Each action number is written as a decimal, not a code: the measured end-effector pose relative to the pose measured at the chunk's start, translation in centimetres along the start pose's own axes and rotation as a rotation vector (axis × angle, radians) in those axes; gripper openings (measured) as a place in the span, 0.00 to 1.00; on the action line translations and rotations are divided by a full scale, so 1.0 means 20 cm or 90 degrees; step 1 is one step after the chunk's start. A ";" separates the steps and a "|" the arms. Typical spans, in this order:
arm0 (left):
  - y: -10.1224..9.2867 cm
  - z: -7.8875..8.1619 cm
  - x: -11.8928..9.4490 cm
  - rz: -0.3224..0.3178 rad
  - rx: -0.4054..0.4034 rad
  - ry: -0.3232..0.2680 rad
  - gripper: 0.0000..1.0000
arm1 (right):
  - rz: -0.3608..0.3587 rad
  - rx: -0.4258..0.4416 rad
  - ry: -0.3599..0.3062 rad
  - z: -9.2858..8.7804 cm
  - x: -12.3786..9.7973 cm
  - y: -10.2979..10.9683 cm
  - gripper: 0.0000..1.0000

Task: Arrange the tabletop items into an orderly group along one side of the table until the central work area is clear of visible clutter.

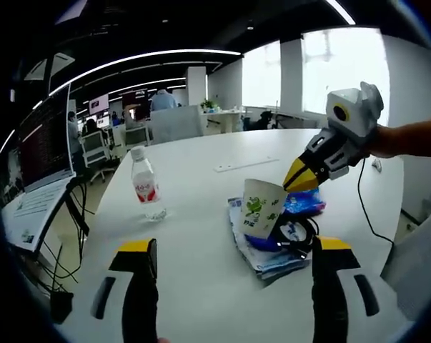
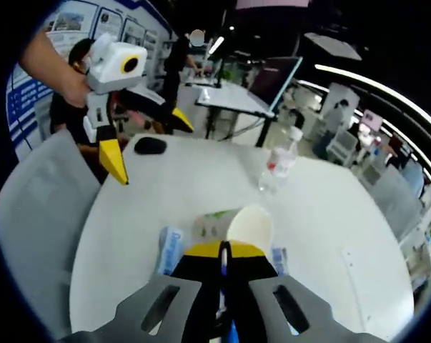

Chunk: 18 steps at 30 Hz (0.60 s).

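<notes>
A white paper cup [image 1: 264, 207] with green print leans tilted on a pile of blue and white packets [image 1: 272, 257] near the middle of the white table [image 1: 194, 243]. My right gripper [image 1: 299, 179] comes in from the right with its yellow tips closed on the cup's rim. In the right gripper view the same jaws [image 2: 224, 249] meet at the lower rim of the cup [image 2: 247, 225], whose mouth faces the camera, with the packets [image 2: 171, 250] beneath. My left gripper [image 1: 235, 246] stands open in front of the pile, nothing between its jaws; it also hangs open [image 2: 151, 143] at the far table edge.
A clear water bottle [image 1: 145, 186] with a red label stands left of the pile, also seen as a bottle [image 2: 278, 168] beyond the cup. A black mouse [image 2: 151, 146] lies near the far edge. A white strip [image 1: 246, 165], a laptop [image 1: 40, 150], a black cable [image 1: 364, 207] and a grey chair [image 2: 36, 207] surround the table.
</notes>
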<state>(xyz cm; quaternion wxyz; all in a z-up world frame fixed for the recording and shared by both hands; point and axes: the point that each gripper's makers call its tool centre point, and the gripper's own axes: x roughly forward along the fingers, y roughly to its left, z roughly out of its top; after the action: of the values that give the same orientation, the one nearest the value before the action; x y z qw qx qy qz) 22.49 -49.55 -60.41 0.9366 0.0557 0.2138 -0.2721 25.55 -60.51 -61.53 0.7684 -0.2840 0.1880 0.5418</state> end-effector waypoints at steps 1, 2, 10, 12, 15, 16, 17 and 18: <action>0.00 0.00 0.00 -0.001 0.001 0.000 0.89 | -0.001 -0.006 0.000 0.00 0.00 0.00 0.00; -0.01 0.01 0.00 -0.002 0.002 -0.001 0.89 | -0.001 -0.017 0.001 0.01 0.00 0.00 0.00; -0.05 0.02 0.01 -0.012 0.014 -0.003 0.87 | -0.007 -0.053 0.002 0.06 -0.04 0.03 0.00; -0.06 0.02 0.02 -0.016 0.017 -0.004 0.86 | -0.007 -0.053 0.002 0.07 -0.04 0.04 0.00; -0.09 0.03 0.03 -0.023 0.025 -0.005 0.86 | -0.008 -0.062 -0.002 0.09 -0.06 0.06 0.00; -0.10 0.03 0.03 -0.025 0.030 -0.004 0.86 | -0.009 -0.061 -0.005 0.10 -0.07 0.07 0.00; -0.10 0.03 0.04 -0.027 0.031 -0.004 0.85 | -0.009 -0.062 -0.008 0.11 -0.08 0.07 0.00; -0.11 0.03 0.04 -0.032 0.033 -0.003 0.85 | -0.010 -0.063 -0.010 0.12 -0.09 0.08 0.00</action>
<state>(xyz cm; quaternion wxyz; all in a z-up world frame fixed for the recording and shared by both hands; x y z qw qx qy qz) 22.17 -52.04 -60.19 0.9281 0.0737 0.2058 -0.3012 23.49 -59.82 -59.02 0.7591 -0.3190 0.1524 0.5465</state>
